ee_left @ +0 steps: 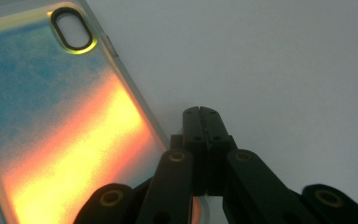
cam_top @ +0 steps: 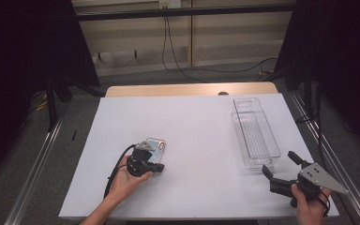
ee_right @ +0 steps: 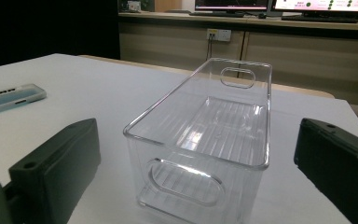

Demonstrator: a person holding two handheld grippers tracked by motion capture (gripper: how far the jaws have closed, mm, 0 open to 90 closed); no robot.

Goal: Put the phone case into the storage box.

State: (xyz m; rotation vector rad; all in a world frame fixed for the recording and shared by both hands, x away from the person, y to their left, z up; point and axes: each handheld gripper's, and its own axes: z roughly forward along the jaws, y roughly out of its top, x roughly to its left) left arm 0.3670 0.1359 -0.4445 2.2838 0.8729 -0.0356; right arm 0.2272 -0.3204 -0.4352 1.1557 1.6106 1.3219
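Note:
A phone case (ee_left: 51, 116) with a blue-to-orange shimmer and an oval camera cut-out lies flat on the white table top (cam_top: 197, 140). My left gripper (ee_left: 203, 112) is shut with nothing between its jaws, and its tips sit over the table just beside the case's long edge. In the high view a hand holds the left gripper (cam_top: 155, 166) at the near end of the phone case (cam_top: 158, 143). My right gripper (cam_top: 281, 165) is open and empty, just short of the near end of a clear plastic bin (cam_top: 255, 133). The right gripper (ee_right: 196, 135) frames that empty bin (ee_right: 228, 121).
The bin stands lengthwise on the table's right side, with a handle slot at each end. The phone case (ee_right: 9, 98) lies far left in the right gripper view. Black curtains, a stand and floor cables surround the table. A wooden strip (cam_top: 192, 89) runs along the far edge.

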